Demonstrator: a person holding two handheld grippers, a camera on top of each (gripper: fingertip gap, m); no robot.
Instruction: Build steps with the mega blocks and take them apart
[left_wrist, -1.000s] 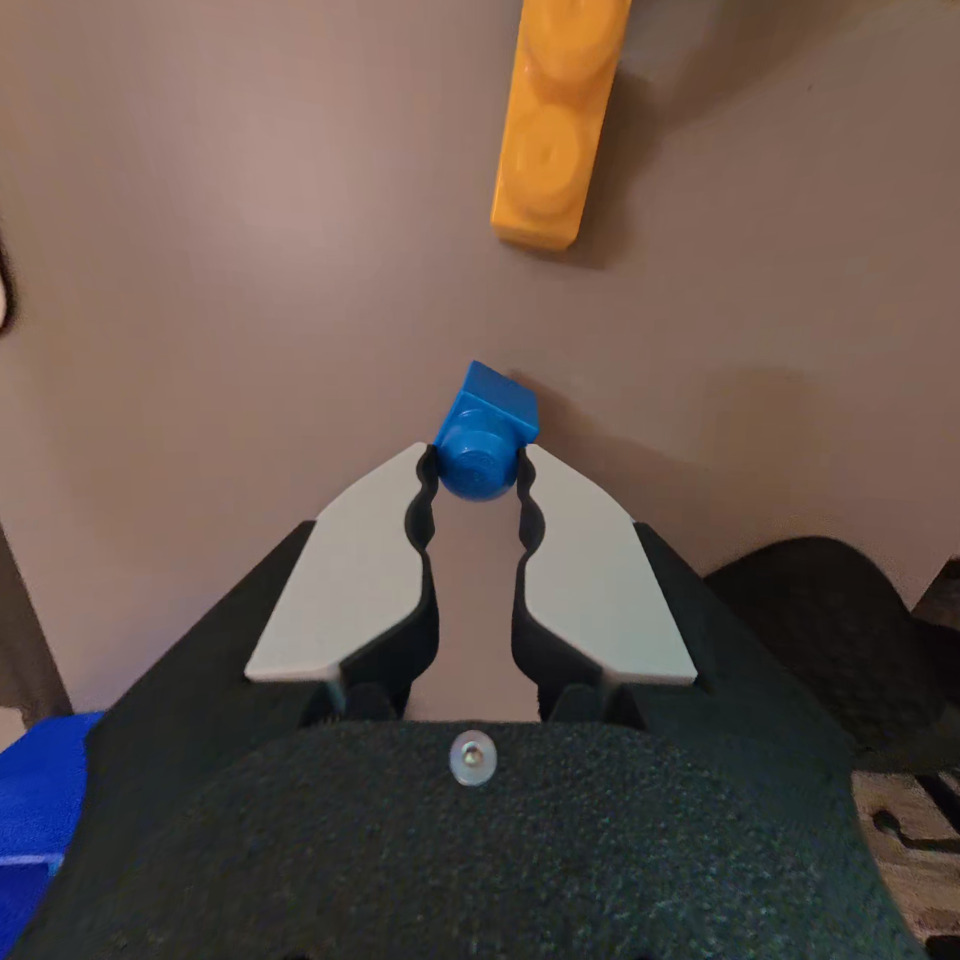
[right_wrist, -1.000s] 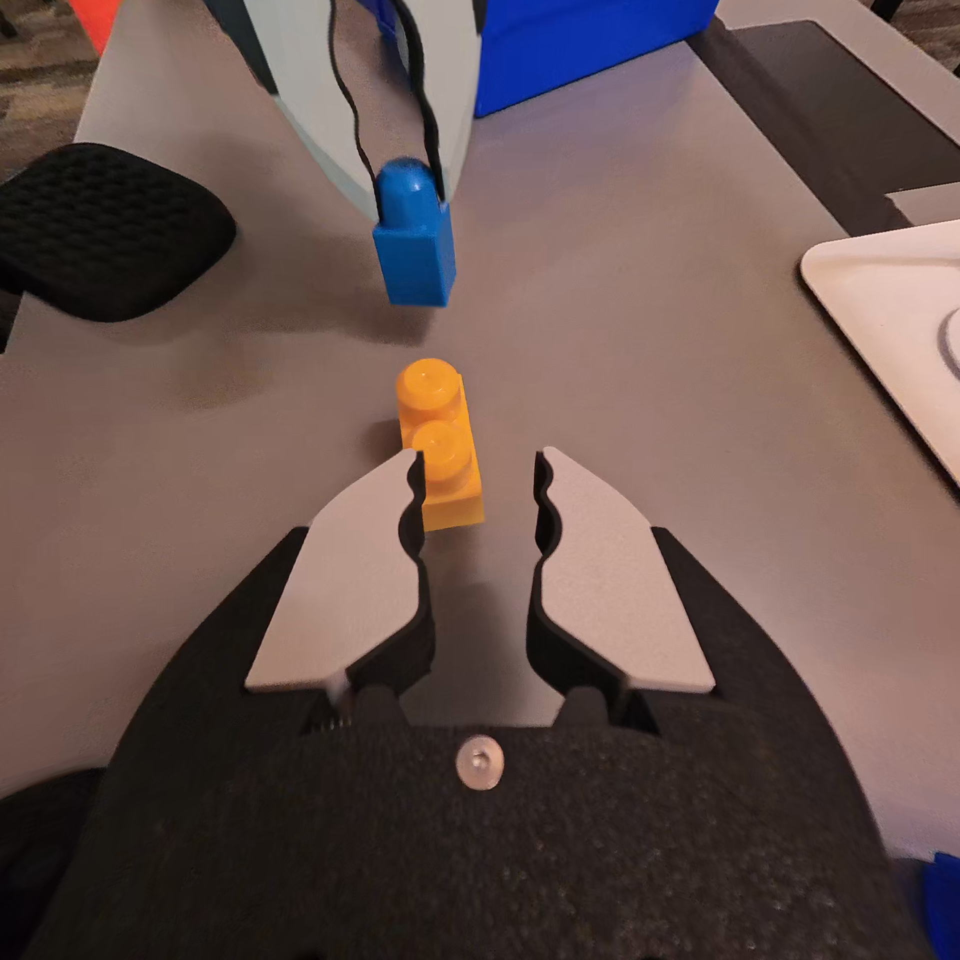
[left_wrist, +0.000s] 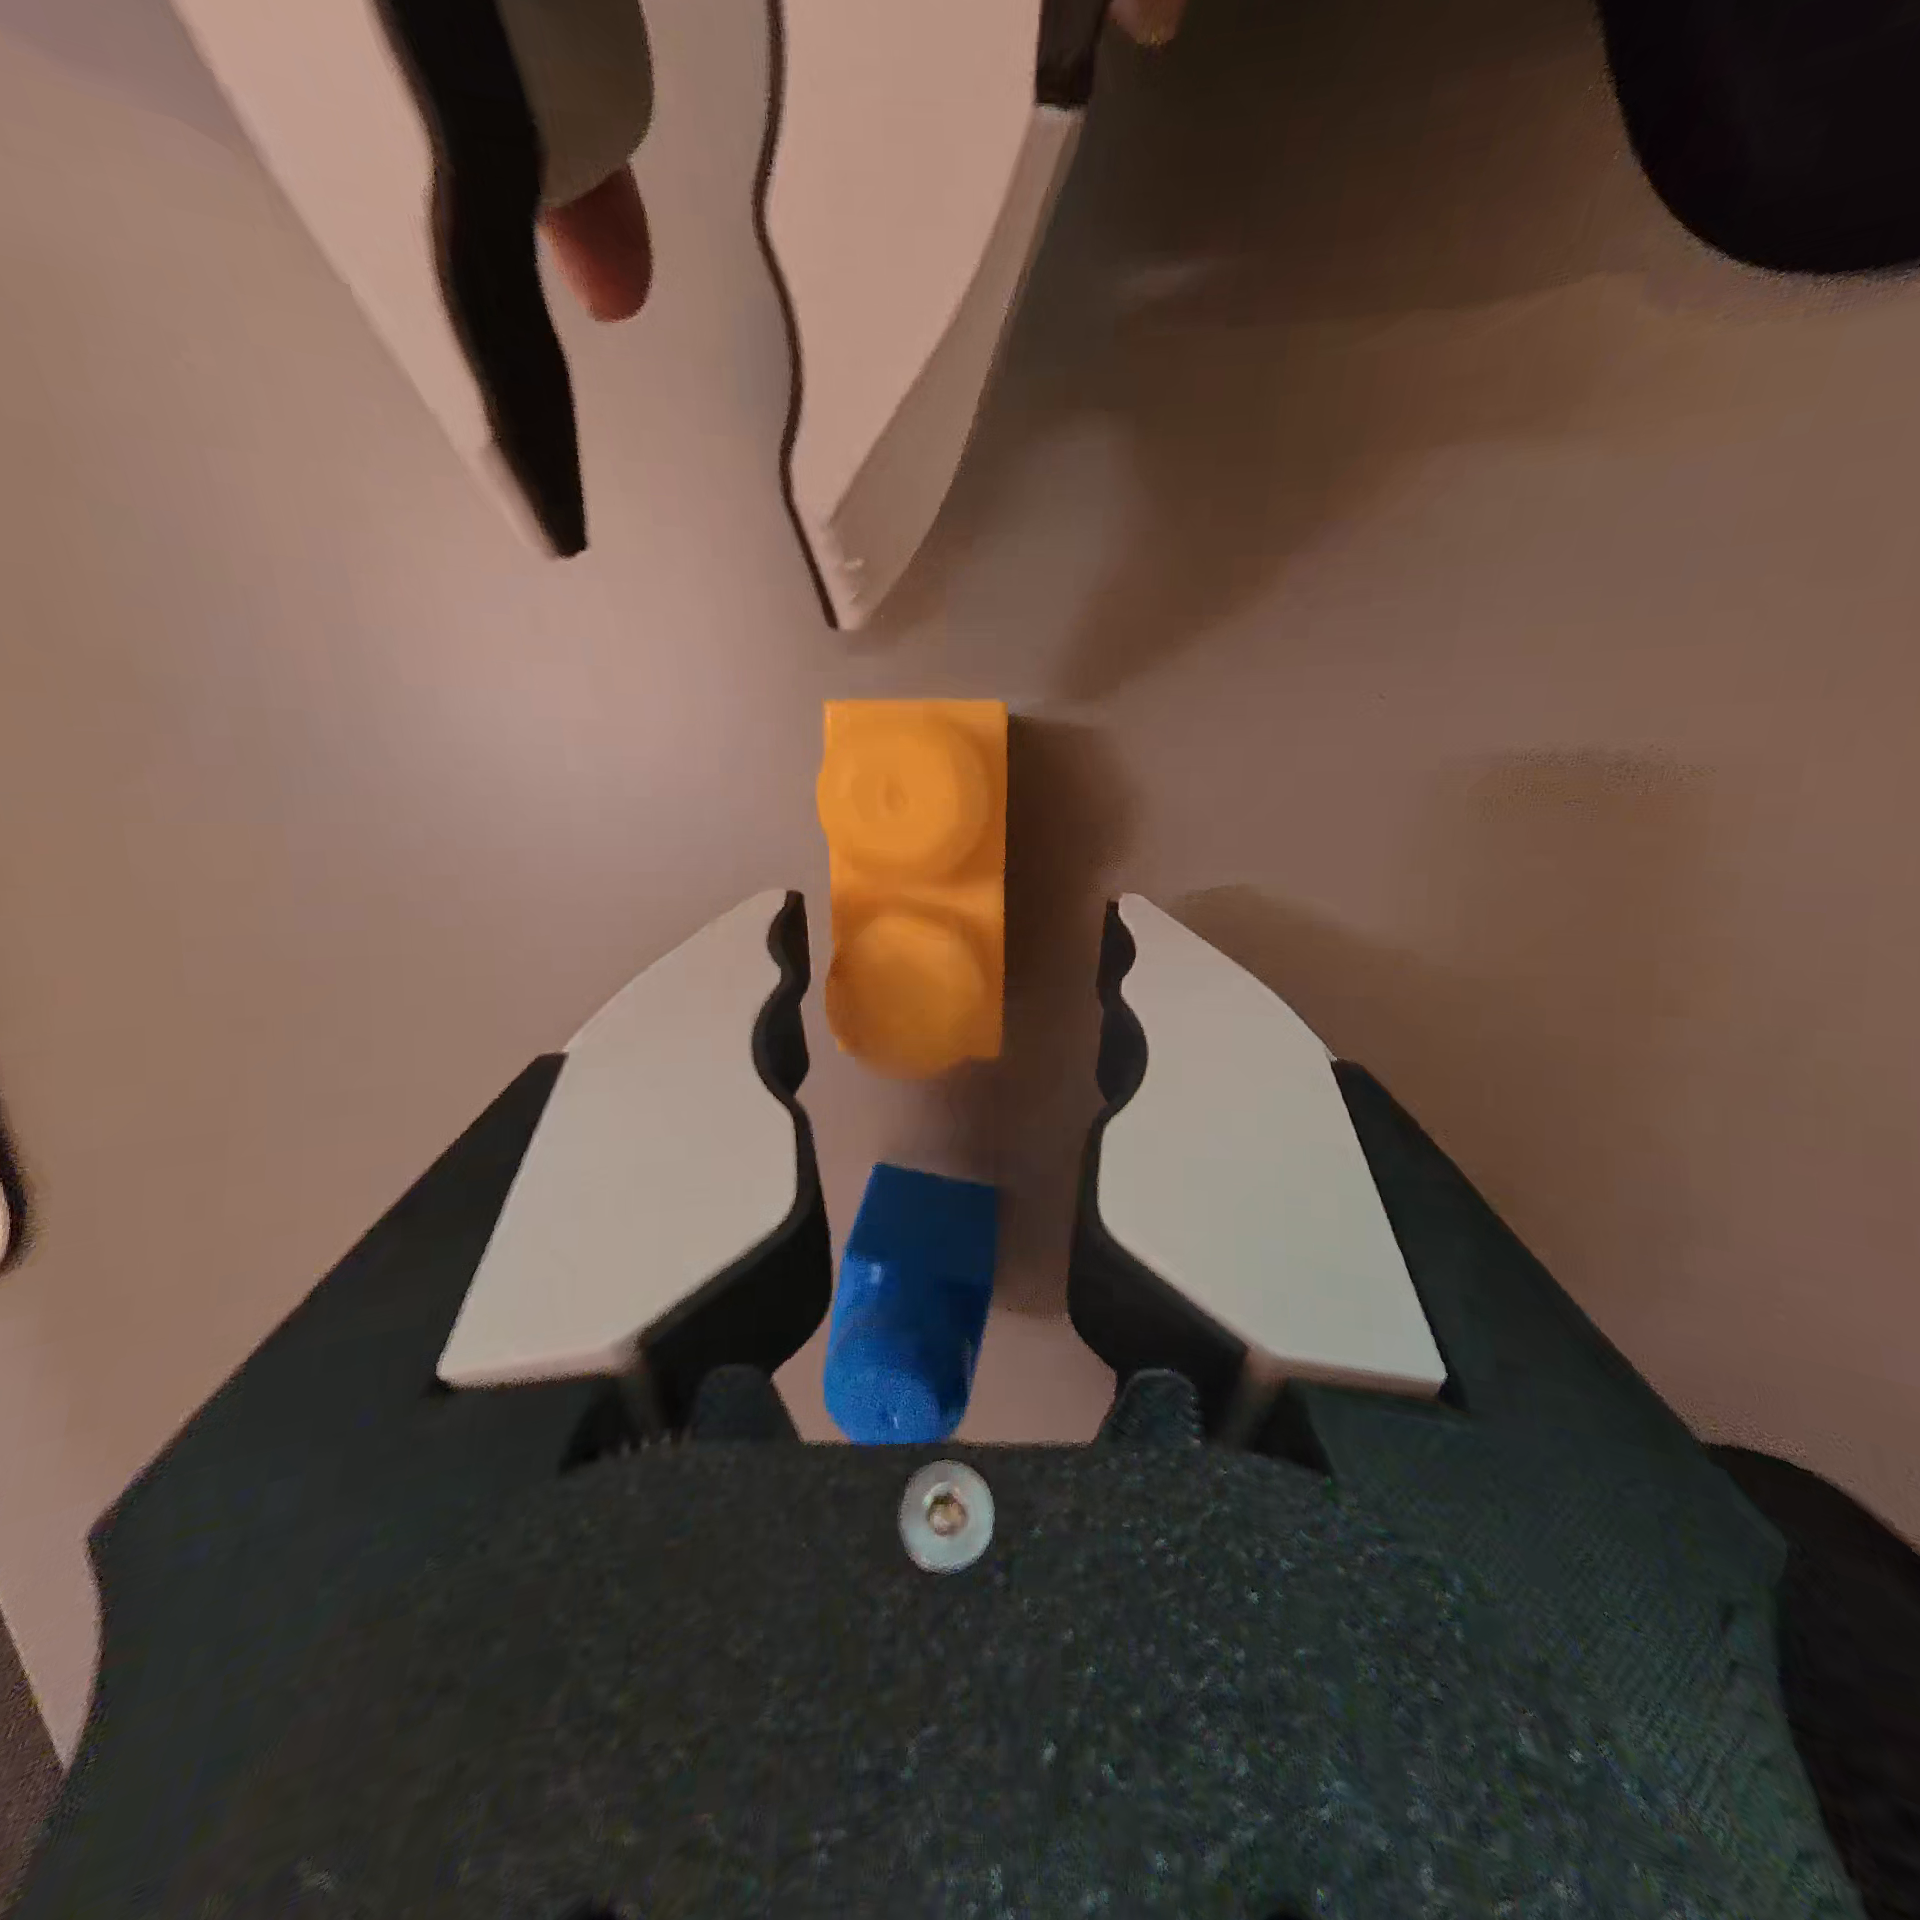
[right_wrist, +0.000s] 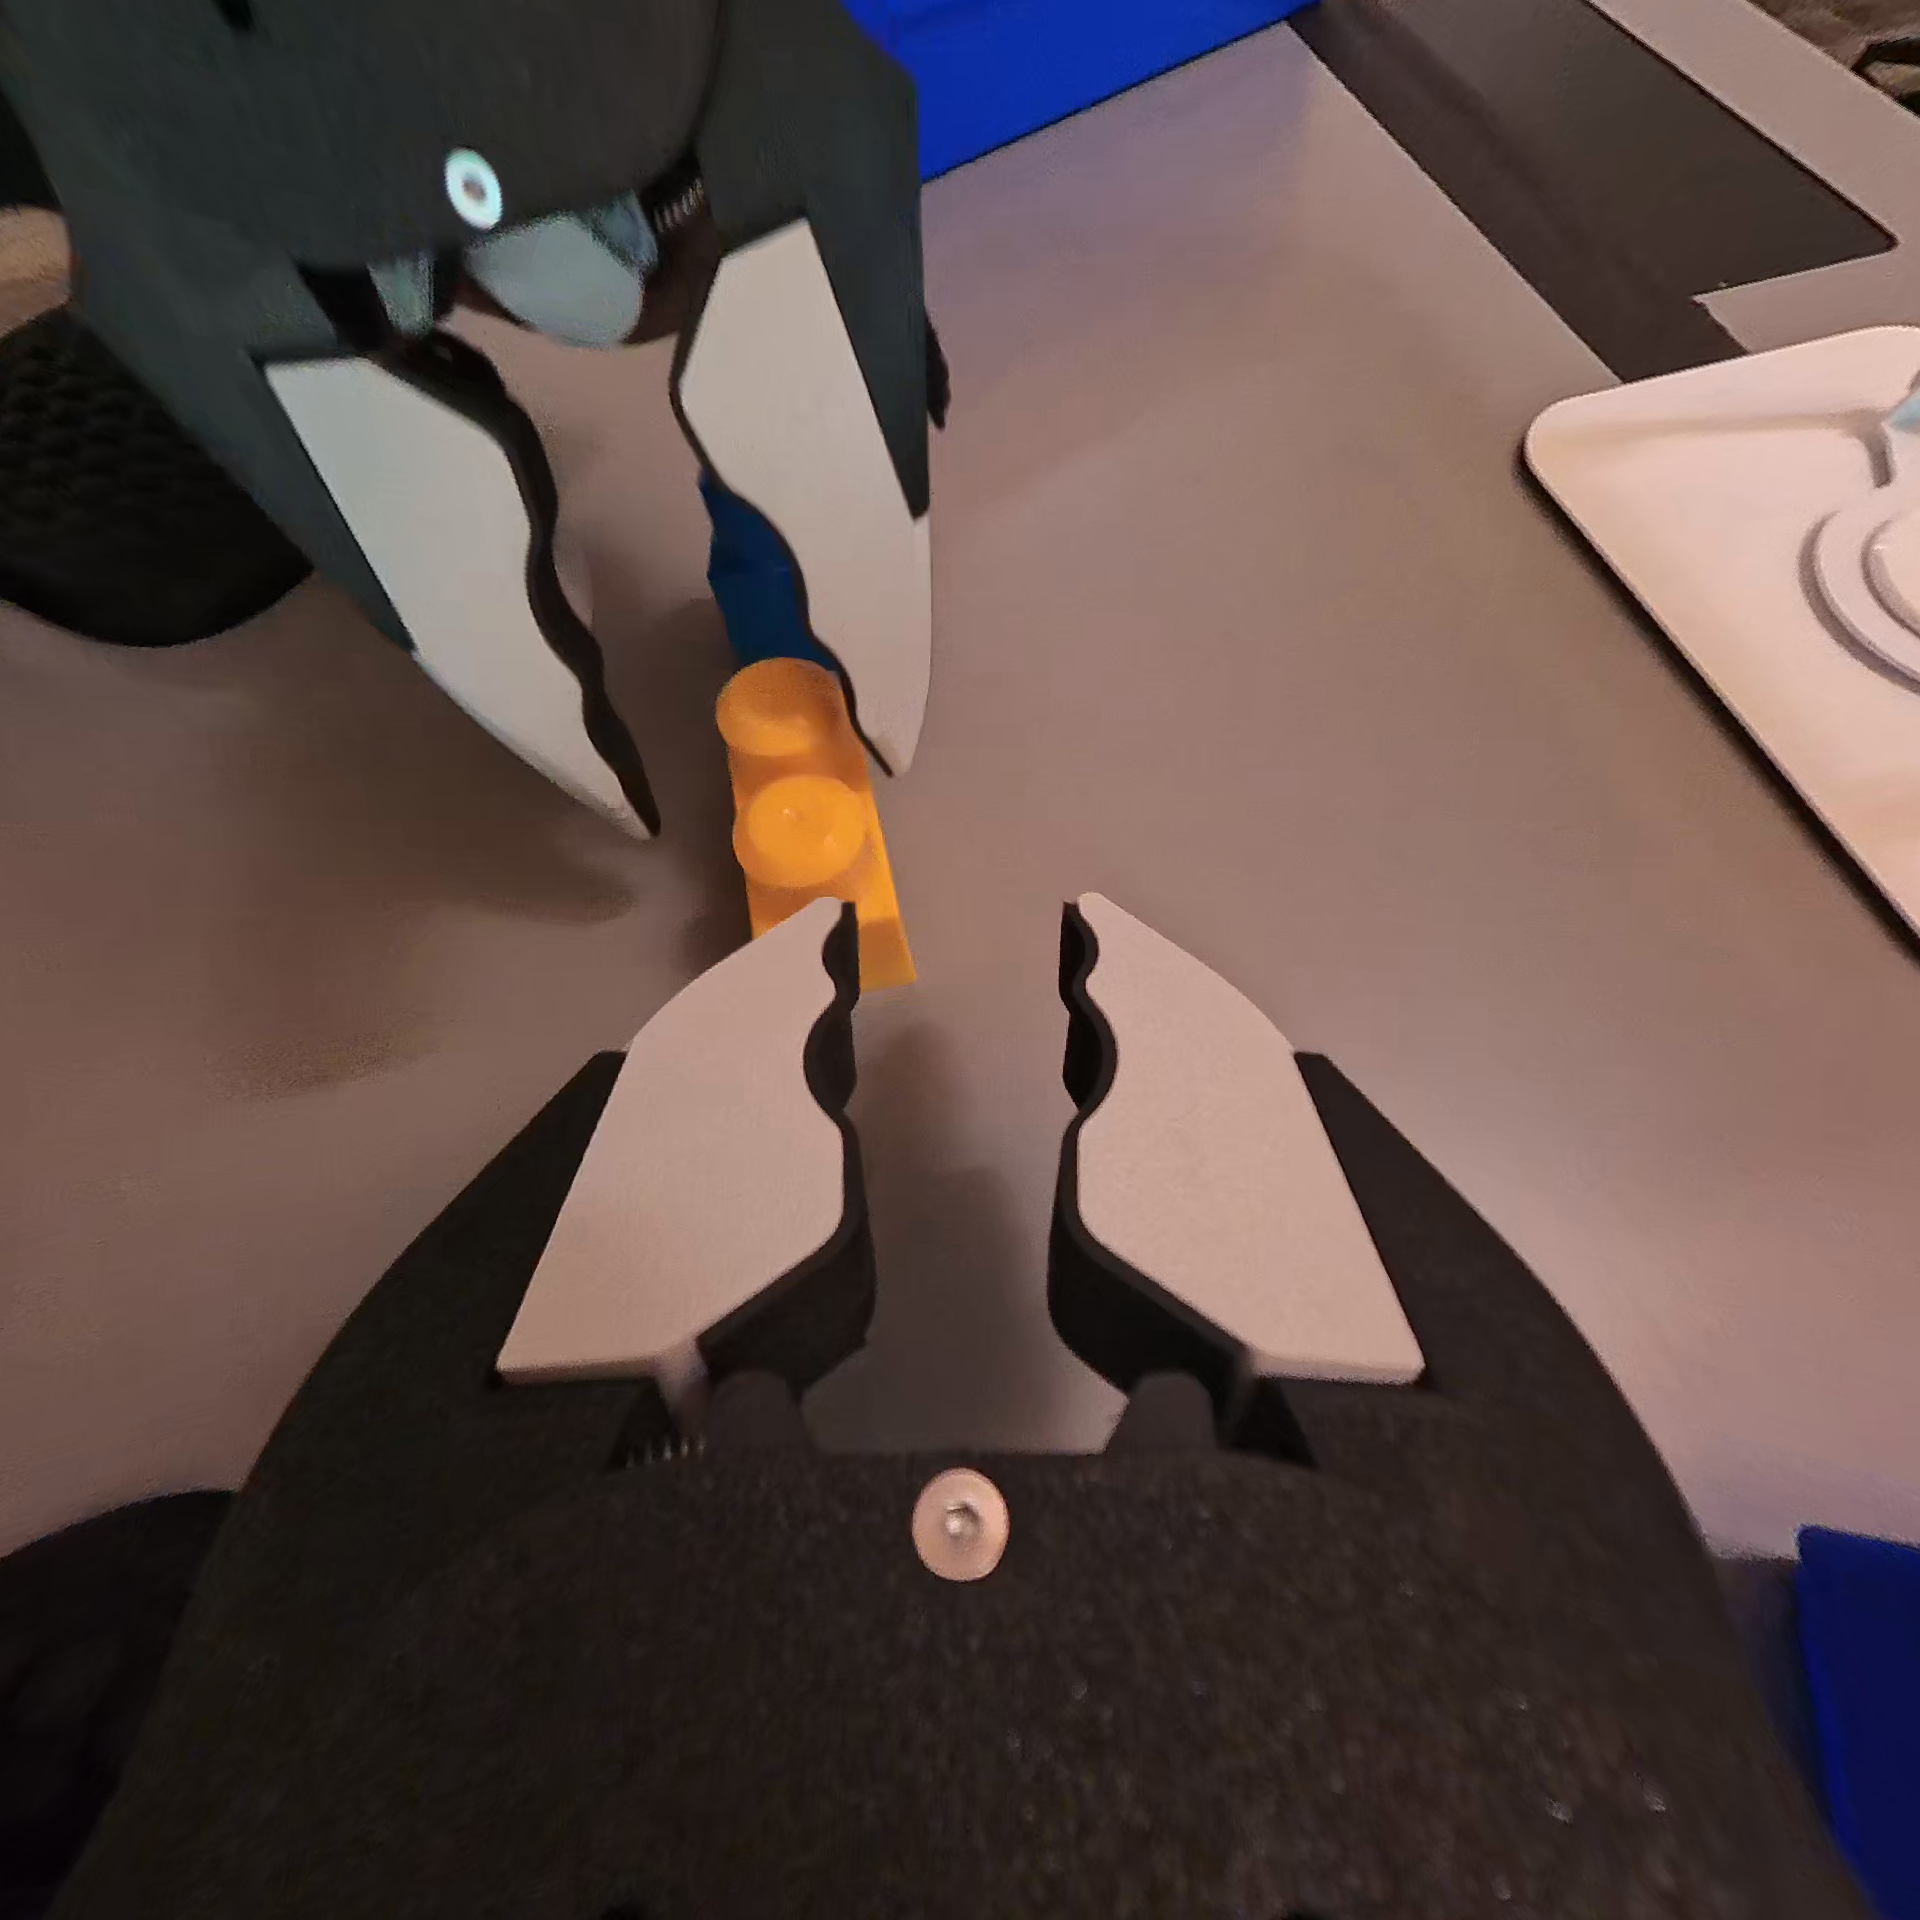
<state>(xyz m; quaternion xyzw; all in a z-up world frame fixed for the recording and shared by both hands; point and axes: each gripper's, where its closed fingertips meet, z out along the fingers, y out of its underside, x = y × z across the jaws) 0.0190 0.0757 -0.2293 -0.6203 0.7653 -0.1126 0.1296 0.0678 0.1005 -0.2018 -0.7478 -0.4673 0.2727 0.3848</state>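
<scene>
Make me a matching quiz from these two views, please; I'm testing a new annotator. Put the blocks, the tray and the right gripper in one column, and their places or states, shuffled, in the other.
Things:
1. orange block
2. blue block
3. white tray
4. right gripper

Places or states:
a. one stud, far back between the open fingers of the left gripper
b. open and empty, fingertips near one end of the orange block
c. two studs up, flat on the table
d. at the right edge of the right wrist view

Pairs: 1-c, 2-a, 3-d, 4-b.
</scene>
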